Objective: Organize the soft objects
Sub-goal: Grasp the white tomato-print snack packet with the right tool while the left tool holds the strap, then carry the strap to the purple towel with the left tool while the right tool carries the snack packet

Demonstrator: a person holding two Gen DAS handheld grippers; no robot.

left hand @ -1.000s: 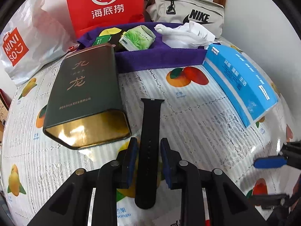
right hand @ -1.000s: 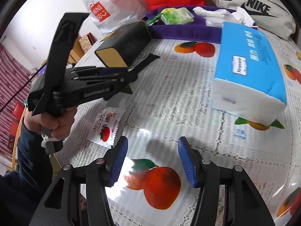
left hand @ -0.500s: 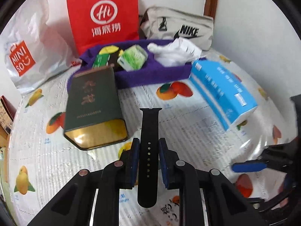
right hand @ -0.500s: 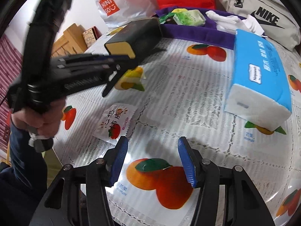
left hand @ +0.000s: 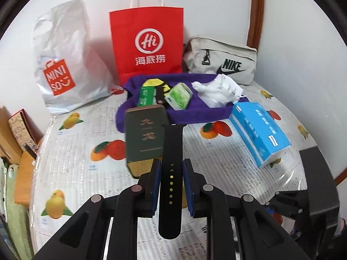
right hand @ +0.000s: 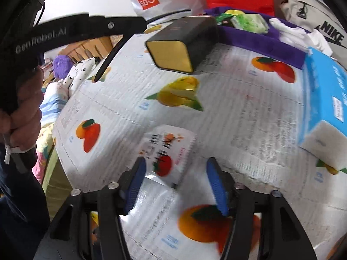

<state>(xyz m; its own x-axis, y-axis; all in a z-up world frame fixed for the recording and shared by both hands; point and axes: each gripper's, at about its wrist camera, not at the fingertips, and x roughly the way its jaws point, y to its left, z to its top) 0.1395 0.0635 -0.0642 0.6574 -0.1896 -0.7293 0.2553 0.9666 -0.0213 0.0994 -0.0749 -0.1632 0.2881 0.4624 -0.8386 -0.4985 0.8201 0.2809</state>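
Note:
My left gripper [left hand: 171,174] is shut on a black watch strap [left hand: 172,149], held lengthwise in the air above the table. The strap [right hand: 108,61] also hangs from that gripper in the right wrist view. A purple cloth tray [left hand: 195,117] at the back holds green packets [left hand: 178,96] and crumpled white tissue [left hand: 218,90]. My right gripper [right hand: 175,176] hovers low over a white strawberry sachet [right hand: 166,151] lying flat on the tablecloth. Its jaws are opening and the pads stand clear of the sachet.
A dark green tin [left hand: 144,139] lies in front of the tray. A blue tissue pack [left hand: 259,133] lies to the right. A white shopping bag [left hand: 63,65], a red paper bag [left hand: 148,43] and a grey pouch [left hand: 221,61] stand along the wall.
The left gripper has lifted the strap off the table and pulled back. The right gripper has moved left over the sachet and its jaws have widened.

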